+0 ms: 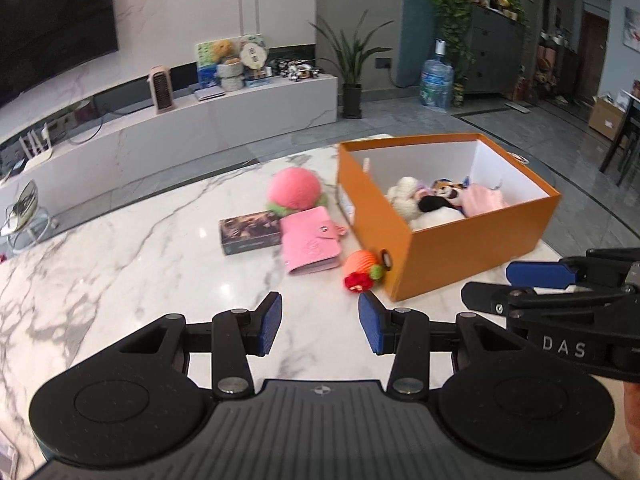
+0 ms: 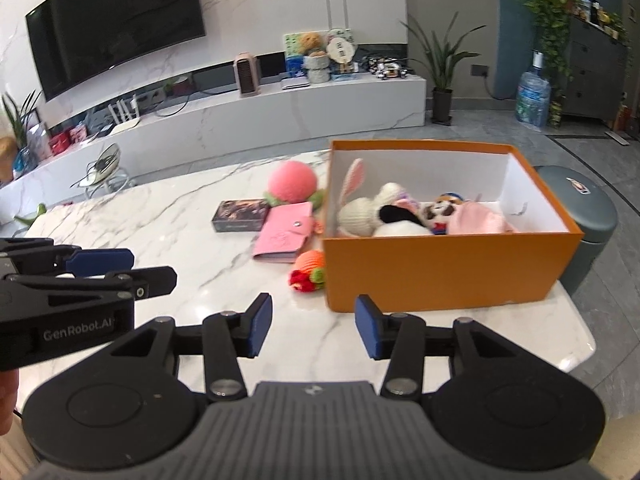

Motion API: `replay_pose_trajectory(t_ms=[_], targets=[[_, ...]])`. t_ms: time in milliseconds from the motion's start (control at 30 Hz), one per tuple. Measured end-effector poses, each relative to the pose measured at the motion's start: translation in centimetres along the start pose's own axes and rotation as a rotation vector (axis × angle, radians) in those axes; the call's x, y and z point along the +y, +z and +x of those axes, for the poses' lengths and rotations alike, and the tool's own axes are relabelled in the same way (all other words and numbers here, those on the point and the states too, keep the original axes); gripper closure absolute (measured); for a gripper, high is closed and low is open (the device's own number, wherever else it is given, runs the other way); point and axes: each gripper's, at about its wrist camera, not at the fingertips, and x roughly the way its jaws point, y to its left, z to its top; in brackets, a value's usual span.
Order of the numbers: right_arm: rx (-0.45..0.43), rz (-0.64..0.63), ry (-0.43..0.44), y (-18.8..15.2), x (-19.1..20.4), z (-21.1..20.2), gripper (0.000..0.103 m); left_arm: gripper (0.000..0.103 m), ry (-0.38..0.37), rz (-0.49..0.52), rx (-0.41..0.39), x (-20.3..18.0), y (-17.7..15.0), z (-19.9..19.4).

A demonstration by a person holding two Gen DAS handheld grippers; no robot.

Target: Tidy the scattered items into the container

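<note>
An open orange box (image 1: 460, 248) (image 2: 440, 268) stands on the marble table and holds several plush toys and a pink cloth. Left of it lie a pink knitted peach (image 1: 294, 190) (image 2: 292, 182), a dark card box (image 1: 248, 232) (image 2: 240, 210), a pink wallet (image 1: 310, 240) (image 2: 284, 236) and a small orange-and-red knitted toy (image 1: 362, 270) (image 2: 308, 270) touching the box's wall. My left gripper (image 1: 320, 322) is open and empty, short of the small toy. My right gripper (image 2: 308, 328) is open and empty, in front of the box's near left corner.
The marble table (image 1: 140, 248) ends just right of the box, where a grey bin (image 2: 588, 220) stands on the floor. A white TV bench (image 2: 240, 120) lies beyond the table's far edge. Each gripper shows at the side of the other's view.
</note>
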Motion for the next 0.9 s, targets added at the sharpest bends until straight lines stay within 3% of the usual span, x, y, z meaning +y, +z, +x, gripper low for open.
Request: replay_pose_trajectory(t_ms=[233, 433, 900], targets=[[0.043, -0.022, 0.032, -0.1, 2.4, 2.1, 0.054, 0.053, 0.015, -0.039, 0.038, 2.6, -0.7, 0.6], [0.054, -0.05, 0.031, -0.9, 4.1, 2.8, 0.051, 0.053, 0.009, -0.017, 0.071, 2.7, -1.2, 2.1], [0.108, -0.061, 0.007, -1.3, 4.1, 6.4, 0.05, 0.053, 0.041, -0.002, 0.162, 3.7, -1.8, 5.3]])
